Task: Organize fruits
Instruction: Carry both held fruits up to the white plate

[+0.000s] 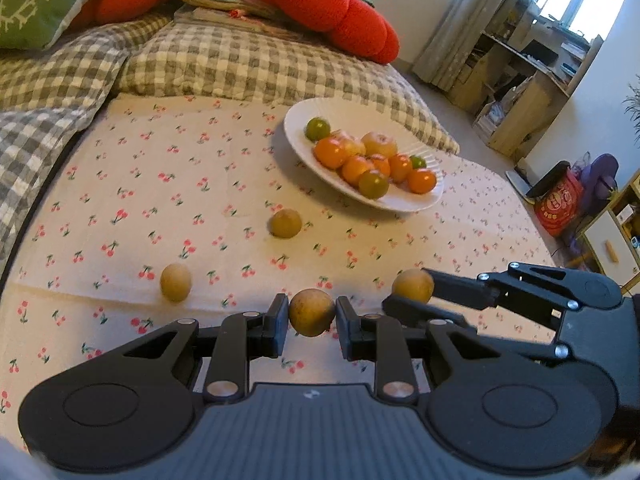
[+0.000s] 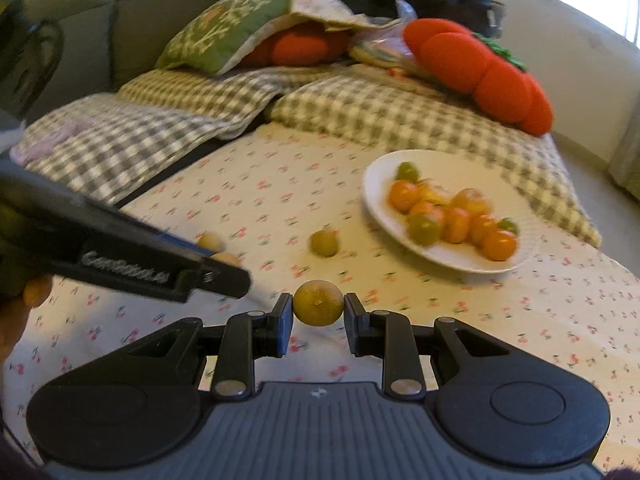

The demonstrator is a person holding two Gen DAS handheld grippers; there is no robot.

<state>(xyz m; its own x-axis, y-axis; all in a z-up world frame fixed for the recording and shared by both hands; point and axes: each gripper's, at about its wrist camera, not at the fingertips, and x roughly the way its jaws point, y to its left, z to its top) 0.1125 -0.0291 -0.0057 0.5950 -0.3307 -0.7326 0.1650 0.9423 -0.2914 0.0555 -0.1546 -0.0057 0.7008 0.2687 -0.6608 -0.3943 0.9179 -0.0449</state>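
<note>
Left gripper [image 1: 311, 320]: jaws closed on a tan fruit [image 1: 311, 312], held short of the white plate [image 1: 304, 152], which lies ahead and to the right. Right gripper [image 2: 318, 312]: jaws closed on a yellow-green fruit [image 2: 319, 303]; same plate [image 2: 380, 200] ahead-right, nearer this hand. Two loose fruits [image 1: 285, 223] remain left of the plate.

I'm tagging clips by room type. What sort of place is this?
Most likely a lived-in bedroom: a bed with a cherry-print sheet, checked pillows and a tomato-shaped cushion, with cluttered wooden shelves by a curtained window.
</note>
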